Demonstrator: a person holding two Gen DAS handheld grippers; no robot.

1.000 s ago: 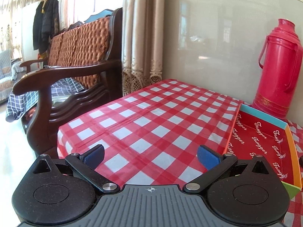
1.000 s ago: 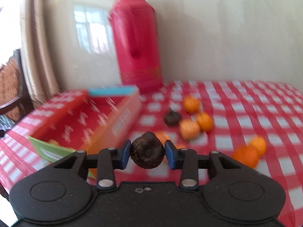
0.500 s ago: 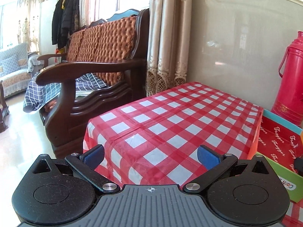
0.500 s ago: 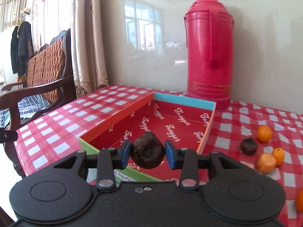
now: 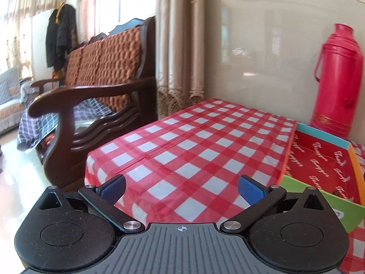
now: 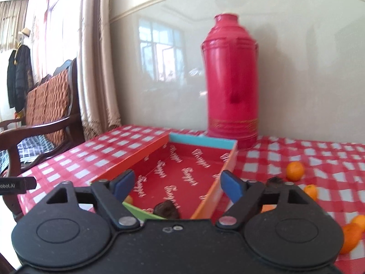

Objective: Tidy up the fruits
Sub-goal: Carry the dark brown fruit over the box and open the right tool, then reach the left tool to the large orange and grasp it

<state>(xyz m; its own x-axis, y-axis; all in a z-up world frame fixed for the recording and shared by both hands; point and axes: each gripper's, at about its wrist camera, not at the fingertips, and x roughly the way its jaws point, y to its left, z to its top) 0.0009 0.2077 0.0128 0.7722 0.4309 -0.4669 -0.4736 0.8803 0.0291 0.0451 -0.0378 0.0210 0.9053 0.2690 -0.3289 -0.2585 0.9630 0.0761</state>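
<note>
The left claw (image 5: 181, 188) hangs spread over the checked bench (image 5: 194, 141), gripping nothing; the right claw (image 6: 175, 183) is spread too, above the red box (image 6: 182, 171); a dark fruit (image 6: 166, 209) lies inside at the box's near end; further right, oranges (image 6: 295, 170) sit scattered on the cloth beside another dark fruit (image 6: 275, 181).

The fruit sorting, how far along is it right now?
Done: one dark fruit and an orange one lie in the red box. In hand: nothing; the right gripper and left gripper are both open and empty. Left: oranges and another dark fruit on the tablecloth.
</note>
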